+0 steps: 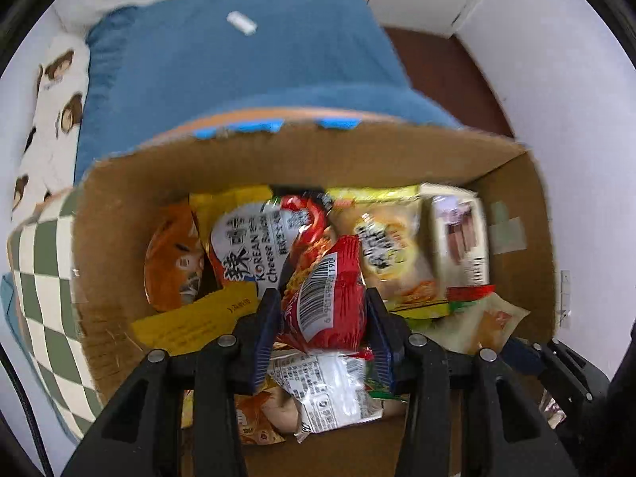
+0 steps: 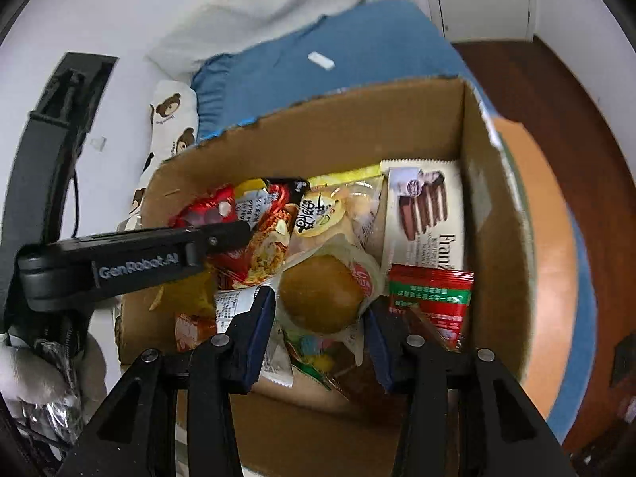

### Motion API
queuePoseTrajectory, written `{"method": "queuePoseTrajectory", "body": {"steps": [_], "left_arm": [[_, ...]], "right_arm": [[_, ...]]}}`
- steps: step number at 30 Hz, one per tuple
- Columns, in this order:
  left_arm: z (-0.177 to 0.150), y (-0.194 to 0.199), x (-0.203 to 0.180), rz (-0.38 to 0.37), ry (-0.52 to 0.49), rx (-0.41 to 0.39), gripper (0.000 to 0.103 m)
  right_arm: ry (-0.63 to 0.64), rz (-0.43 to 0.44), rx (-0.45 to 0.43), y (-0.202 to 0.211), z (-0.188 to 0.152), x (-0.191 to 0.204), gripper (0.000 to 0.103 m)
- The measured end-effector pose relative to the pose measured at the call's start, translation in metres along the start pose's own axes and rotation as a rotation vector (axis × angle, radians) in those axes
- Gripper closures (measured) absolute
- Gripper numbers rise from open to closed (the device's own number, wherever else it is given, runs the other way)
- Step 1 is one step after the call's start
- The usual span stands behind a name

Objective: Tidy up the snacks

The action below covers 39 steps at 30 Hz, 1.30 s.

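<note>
A cardboard box (image 1: pixel 119 238) full of snack packets sits on a bed. My left gripper (image 1: pixel 322 306) is shut on a red noodle packet with a barcode (image 1: pixel 326 298) and holds it inside the box. Under it lie a Korean cheese noodle packet (image 1: pixel 254 238), a yellow-green bun packet (image 1: pixel 381 238) and a wafer box (image 1: pixel 461 238). My right gripper (image 2: pixel 320 310) is inside the same box (image 2: pixel 497 258), its jaws apart on either side of a wrapped round bun (image 2: pixel 322 298); whether they grip it is unclear. The left gripper's arm (image 2: pixel 139 262) reaches in from the left.
A blue pillow (image 1: pixel 238 67) and a bear-print cloth (image 1: pixel 55 111) lie behind the box. A green checked cloth (image 1: pixel 43 278) is to its left. A red-green sachet (image 2: pixel 429 298) and wafer box (image 2: pixel 425 214) fill the box's right side. A brown floor (image 2: pixel 556 127) is at the right.
</note>
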<state>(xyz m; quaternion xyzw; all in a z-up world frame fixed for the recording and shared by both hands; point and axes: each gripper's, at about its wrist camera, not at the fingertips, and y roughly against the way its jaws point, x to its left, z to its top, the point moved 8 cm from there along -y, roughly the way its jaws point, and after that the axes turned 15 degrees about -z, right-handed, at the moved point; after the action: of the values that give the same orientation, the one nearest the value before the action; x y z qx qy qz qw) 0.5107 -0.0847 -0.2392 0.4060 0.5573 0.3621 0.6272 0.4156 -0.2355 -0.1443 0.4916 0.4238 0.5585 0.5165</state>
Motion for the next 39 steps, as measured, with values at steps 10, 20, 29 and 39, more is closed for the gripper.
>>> {"method": "queuePoseTrajectory", "body": {"steps": [10, 20, 29, 39], "left_arm": [[-0.006, 0.001, 0.019, 0.084, 0.001, -0.047, 0.009], [-0.028, 0.024, 0.024, 0.096, -0.005, -0.104, 0.009], [-0.055, 0.056, 0.019, 0.086, -0.01, -0.181, 0.009], [-0.11, 0.121, -0.002, 0.121, -0.08, -0.367, 0.009]], "right_arm": [[0.05, -0.181, 0.005, -0.009, 0.006, -0.001, 0.005], [0.07, -0.283, -0.044, 0.013, 0.001, -0.006, 0.003], [0.071, -0.292, -0.104, 0.047, -0.013, -0.004, 0.003], [0.064, -0.296, -0.273, 0.119, -0.048, 0.003, 0.002]]}}
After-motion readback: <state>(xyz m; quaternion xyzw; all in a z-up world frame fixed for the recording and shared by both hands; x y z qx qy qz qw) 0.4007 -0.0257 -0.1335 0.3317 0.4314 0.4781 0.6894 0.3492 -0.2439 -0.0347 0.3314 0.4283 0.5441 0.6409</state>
